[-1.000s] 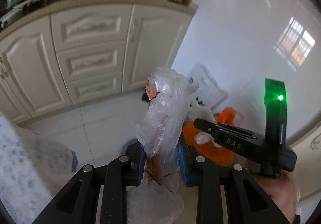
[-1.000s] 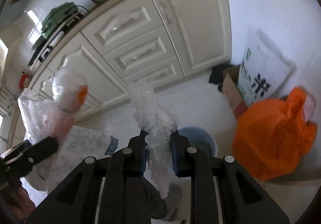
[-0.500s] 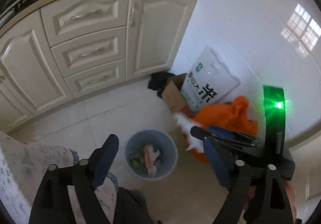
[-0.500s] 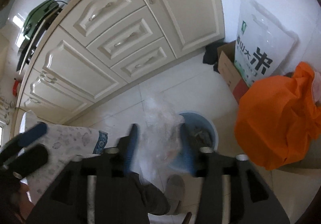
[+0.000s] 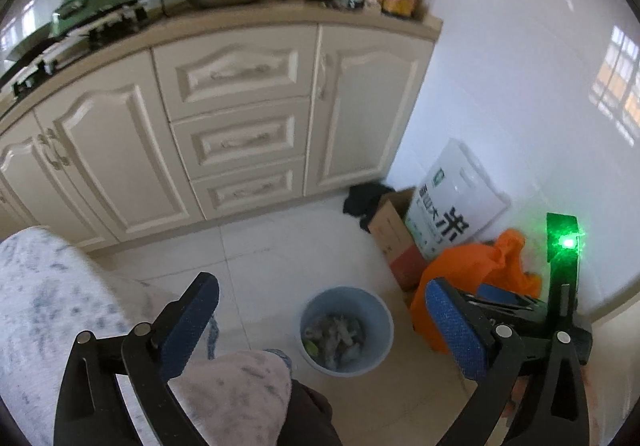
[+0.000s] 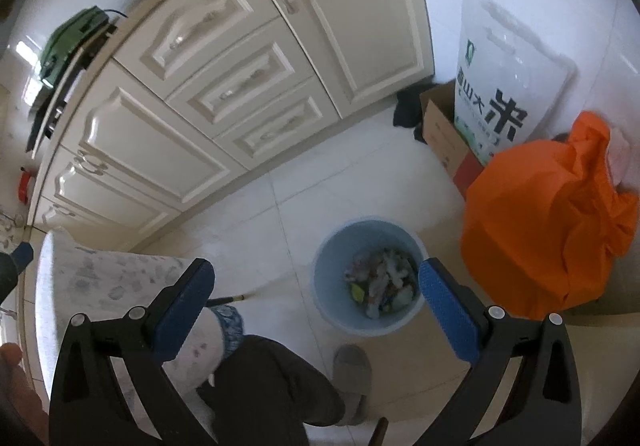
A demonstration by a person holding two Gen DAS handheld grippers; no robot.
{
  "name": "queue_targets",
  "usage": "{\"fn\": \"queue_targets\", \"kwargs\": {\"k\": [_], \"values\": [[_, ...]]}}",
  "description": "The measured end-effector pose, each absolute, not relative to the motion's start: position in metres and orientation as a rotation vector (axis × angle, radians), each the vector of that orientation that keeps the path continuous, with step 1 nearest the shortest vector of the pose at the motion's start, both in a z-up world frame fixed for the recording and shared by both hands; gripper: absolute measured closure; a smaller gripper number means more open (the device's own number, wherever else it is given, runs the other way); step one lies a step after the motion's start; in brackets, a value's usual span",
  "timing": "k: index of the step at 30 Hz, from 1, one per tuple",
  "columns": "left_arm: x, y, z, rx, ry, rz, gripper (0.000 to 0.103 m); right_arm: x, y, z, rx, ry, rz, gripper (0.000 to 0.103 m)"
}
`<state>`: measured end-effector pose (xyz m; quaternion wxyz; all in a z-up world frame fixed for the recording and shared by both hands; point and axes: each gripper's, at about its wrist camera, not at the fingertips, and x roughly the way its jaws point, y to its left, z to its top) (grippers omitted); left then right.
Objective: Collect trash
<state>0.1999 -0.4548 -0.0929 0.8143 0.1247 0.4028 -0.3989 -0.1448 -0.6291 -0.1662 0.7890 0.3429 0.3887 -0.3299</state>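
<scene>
Both tongs held above the kitchen floor, pointing down. Left tongs (image 5: 322, 326): jaws spread wide, blue pads bare, nothing between them. Right tongs (image 6: 316, 310): same, fully spread and empty. Blue bin (image 6: 320, 278) stands on the white tile floor directly below and between the jaws in both wrist views, its mouth up; it holds a loose heap of mixed trash (image 6: 380, 282), pale wrappers and scraps with a bit of yellow-green, filling only the bottom. Judgement: holding the open jaws centred over the bin mouth fits a drop-off position, so anything let go falls inside rather than on the tile. Orange bag (image 6: 548, 222) sits just to the right of the bin against the wall, bulging, its top loosely bunched; likely a fuller sack kept near for the same purpose. Behind it a cardboard box (image 6: 440, 134) and a white rice sack (image 6: 500, 78) lean in the corner, apart from the bin. The cream cabinets (image 5: 240, 134) carry a counter (image 5: 280, 16) with a wok, a green appliance and bottles; no loose litter discernible there, blur limits this. The person's patterned sleeve and slippered foot (image 6: 352, 370) are close to the bin. No stray trash visible on the floor.
</scene>
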Motion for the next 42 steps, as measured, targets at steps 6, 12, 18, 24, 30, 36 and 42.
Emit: {"fn": "queue_targets", "kwargs": {"k": [6, 12, 18, 24, 30, 36, 42], "values": [[0.177, -0.383, -0.053, 0.197, 0.768, -0.815, 0.001, -0.124, -0.598, -0.118, 0.659, 0.787, -0.670, 0.000], [0.152, -0.291, -0.016, 0.129, 0.669, -0.739, 0.001, -0.089, -0.545, -0.058, 0.546, 0.721, -0.584, 0.000], [0.121, -0.197, 0.009, 0.066, 0.581, -0.583, 0.001, -0.042, -0.465, -0.002, 0.405, 0.663, -0.447, 0.000], [0.083, -0.106, 0.023, 0.019, 0.531, -0.407, 0.001, 0.008, -0.364, 0.028, 0.251, 0.640, -0.303, 0.000], [0.046, -0.053, 0.033, -0.010, 0.505, -0.250, 0.001, 0.027, -0.302, 0.035, 0.165, 0.631, -0.233, 0.000], [-0.002, -0.026, 0.044, 0.010, 0.467, -0.114, 0.001, 0.032, -0.249, 0.038, 0.101, 0.622, -0.156, 0.000], [-0.036, -0.019, 0.046, -0.003, 0.454, -0.051, 0.001, 0.022, -0.207, 0.035, 0.065, 0.620, -0.109, 0.000]]}}
